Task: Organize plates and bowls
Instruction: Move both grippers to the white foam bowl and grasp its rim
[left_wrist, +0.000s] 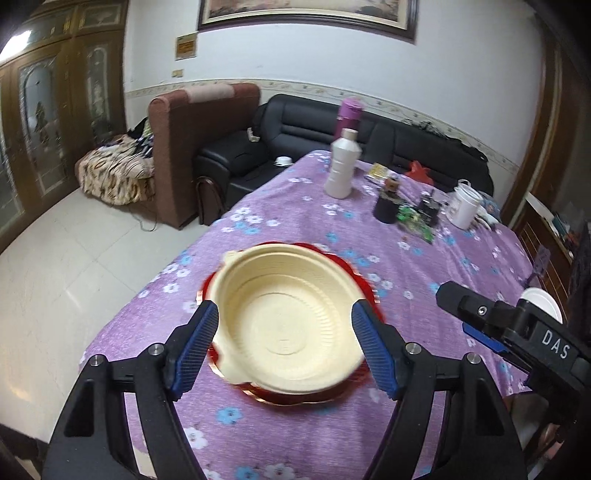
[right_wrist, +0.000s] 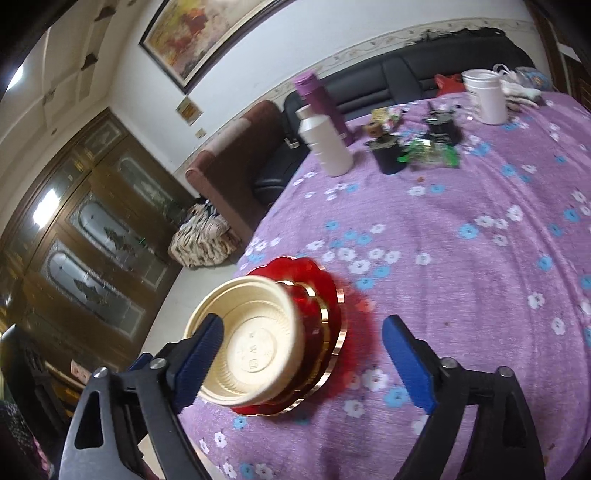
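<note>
Sitting near the left edge of the worktop (left_wrist: 424, 280), which wears a purple flowered cloth, a cream plastic bowl (left_wrist: 291, 321) rests inside a small stack of red scalloped plates (right_wrist: 325, 314) with gold rims, its open mouth up in the left wrist view. The left claw (left_wrist: 284, 347) stands wide open, its blue-padded fingers on either side of the bowl; the left pad lies against the bowl's rim in the picture, though whether it truly touches cannot be told. In the right wrist view the right claw (right_wrist: 303, 354) is open as well, holding nothing: its left finger overlaps the bowl's near rim, and its right finger hangs over bare cloth beside the plates. Part of the right claw also enters the left wrist view from the right edge. Farther along, toward the far edge of the worktop, a white plastic bottle (left_wrist: 342, 166) stands upright with a purple flask (left_wrist: 349, 114) just behind it. To their right lie a dark cup (left_wrist: 386, 208), some green packets (left_wrist: 415, 221) and small clutter too blurred to name, then a white tub (left_wrist: 465, 205) near the far right corner. A black sofa (left_wrist: 406, 140) runs behind the worktop.
</note>
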